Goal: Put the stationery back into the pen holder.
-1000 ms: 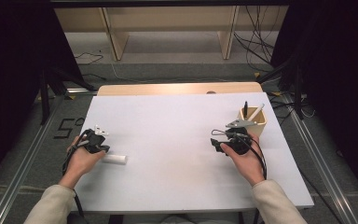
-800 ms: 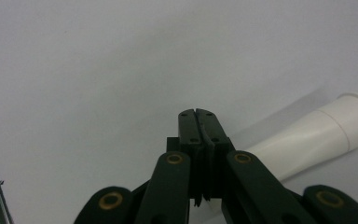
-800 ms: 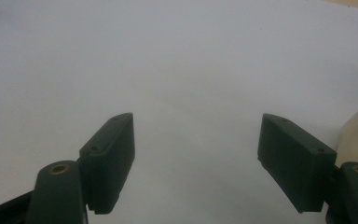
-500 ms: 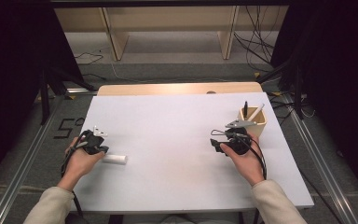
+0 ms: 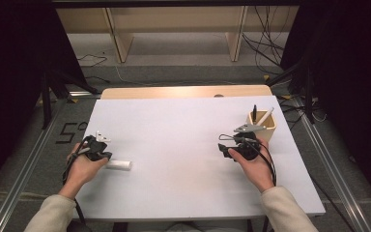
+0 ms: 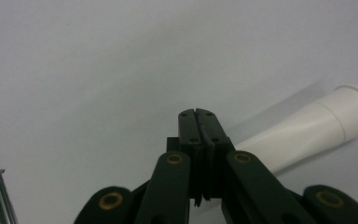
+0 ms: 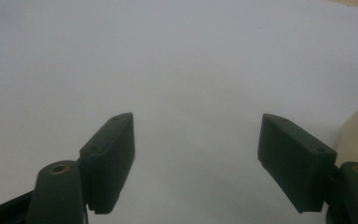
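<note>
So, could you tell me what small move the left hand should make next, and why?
Probably open the left gripper and shift it sideways over the white tube. Its fingers are pressed shut on nothing, and the tube lies on the table just beside them, not between them. The wooden cup by the right gripper already holds pens, so it may be the destination.

High view looks down on the table (image 5: pixel 183 193) — 2 gripper views skim it close.
</note>
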